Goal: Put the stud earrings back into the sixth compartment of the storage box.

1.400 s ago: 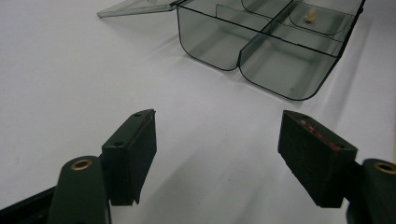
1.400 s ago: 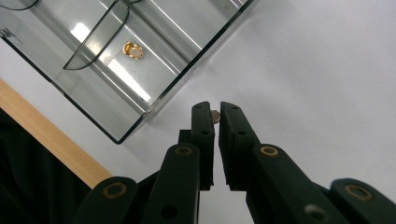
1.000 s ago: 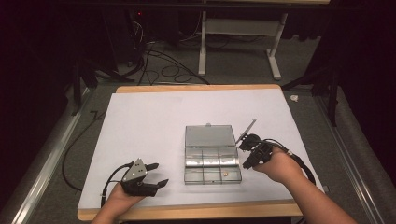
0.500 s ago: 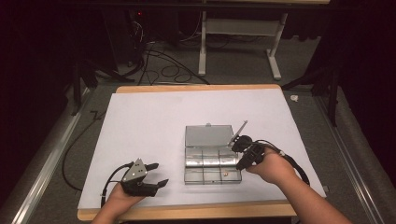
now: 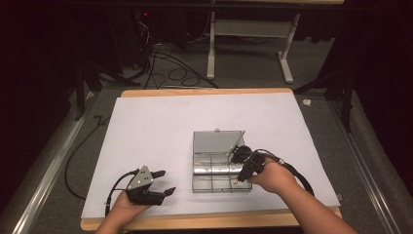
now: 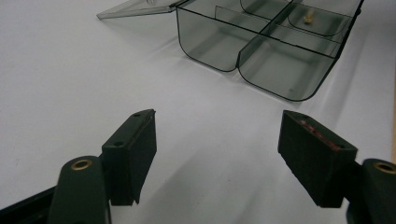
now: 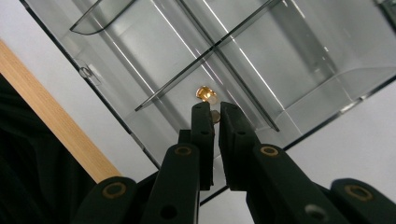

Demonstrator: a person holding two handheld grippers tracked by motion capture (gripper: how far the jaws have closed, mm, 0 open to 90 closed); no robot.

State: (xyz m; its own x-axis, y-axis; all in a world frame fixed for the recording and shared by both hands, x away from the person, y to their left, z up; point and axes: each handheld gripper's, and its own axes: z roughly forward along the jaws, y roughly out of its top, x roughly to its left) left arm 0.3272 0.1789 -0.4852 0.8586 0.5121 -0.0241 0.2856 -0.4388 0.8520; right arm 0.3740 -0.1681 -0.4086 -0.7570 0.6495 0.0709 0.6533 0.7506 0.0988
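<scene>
The right claw (image 7: 215, 109) hangs over the box (image 5: 216, 168), jaws nearly shut, holding a small brass part (image 7: 206, 94) at its tips above a near compartment. Such a slight pinch could let it slip. The left claw (image 5: 163, 183) rests wide on the counter (image 5: 146, 122).

Both grippers are black – the left gripper (image 5: 163, 183) carries a grey three-cornered plate (image 5: 140, 176) on top and trails a black cable (image 5: 113, 191). The right gripper (image 7: 215, 108) has flat, slab-like jaws with brass-coloured rivets (image 7: 269, 150) at the joints. The person's forearms are bare – no sleeves.
</scene>
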